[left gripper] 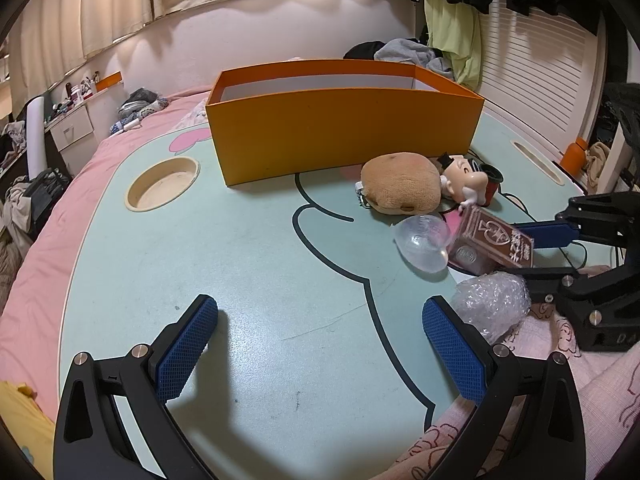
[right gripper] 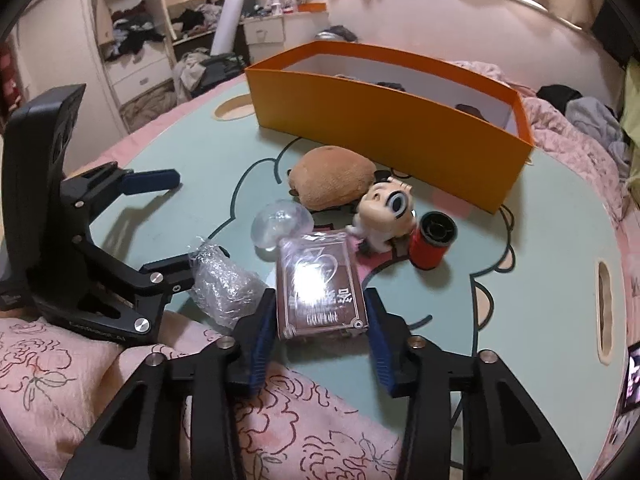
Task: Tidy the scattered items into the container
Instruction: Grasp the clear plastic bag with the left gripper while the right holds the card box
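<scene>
The right gripper clamps a clear-cased card box between its pads. Beyond lie a figurine, plush toy and orange container. The left gripper gapes, empty.

Glossy clear plastic is glaring on the card case — bubble wrap crinkling beside it, fuzzy brown plush looking soft, orange box showing matt card.

The clear card case shows a heart emblem and printed characters, too glared to read; faint lettering on the left gripper's body stays illegible.
</scene>
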